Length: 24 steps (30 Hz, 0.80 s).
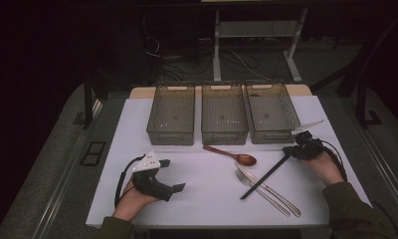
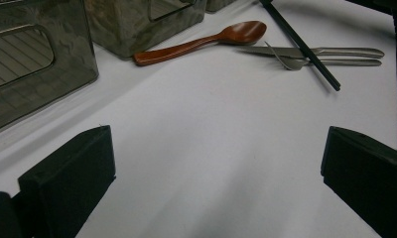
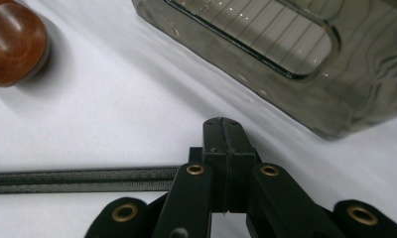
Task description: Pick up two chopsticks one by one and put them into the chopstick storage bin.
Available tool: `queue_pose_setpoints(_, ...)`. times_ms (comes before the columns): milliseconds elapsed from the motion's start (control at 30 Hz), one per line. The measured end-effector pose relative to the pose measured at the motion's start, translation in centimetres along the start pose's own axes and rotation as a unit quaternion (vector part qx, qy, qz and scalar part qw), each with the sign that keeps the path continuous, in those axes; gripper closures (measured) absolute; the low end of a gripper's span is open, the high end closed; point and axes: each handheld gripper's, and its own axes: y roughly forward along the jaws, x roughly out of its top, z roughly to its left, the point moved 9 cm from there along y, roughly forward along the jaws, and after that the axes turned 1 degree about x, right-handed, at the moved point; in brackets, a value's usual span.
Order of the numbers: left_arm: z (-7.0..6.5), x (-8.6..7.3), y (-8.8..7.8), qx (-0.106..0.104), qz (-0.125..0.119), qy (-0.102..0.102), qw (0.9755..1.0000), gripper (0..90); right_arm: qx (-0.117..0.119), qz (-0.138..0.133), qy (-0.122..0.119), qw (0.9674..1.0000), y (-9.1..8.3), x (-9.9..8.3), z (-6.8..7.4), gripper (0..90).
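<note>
Closest to me, my left gripper rests with jaws wide apart on the white surface. My right gripper is clamped on black chopsticks slanting over the knife and fork, near the wooden spoon. Three grey bins line the far edge. Cables trail across the dark floor beyond.

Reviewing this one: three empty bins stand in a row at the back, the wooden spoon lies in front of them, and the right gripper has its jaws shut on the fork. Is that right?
Not quite. The right gripper is shut on the black chopsticks, not the fork, which lies on the table beside the knife. The high view shows this. The three empty bins and the wooden spoon are as you say.
</note>
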Motion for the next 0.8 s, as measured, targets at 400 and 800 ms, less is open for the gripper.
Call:
queue_pose_setpoints(400,-0.1,0.0,0.0,-0.003,0.000,0.000,1.0000,0.0,-0.001,0.009,0.001,1.0000,-1.3,-1.8,-0.1,89.0)
queue_pose_setpoints(800,-0.1,0.0,0.1,-0.006,-0.001,-0.002,1.0000,0.0,0.003,0.022,0.000,0.9998,-2.7,-3.8,0.1,89.0)
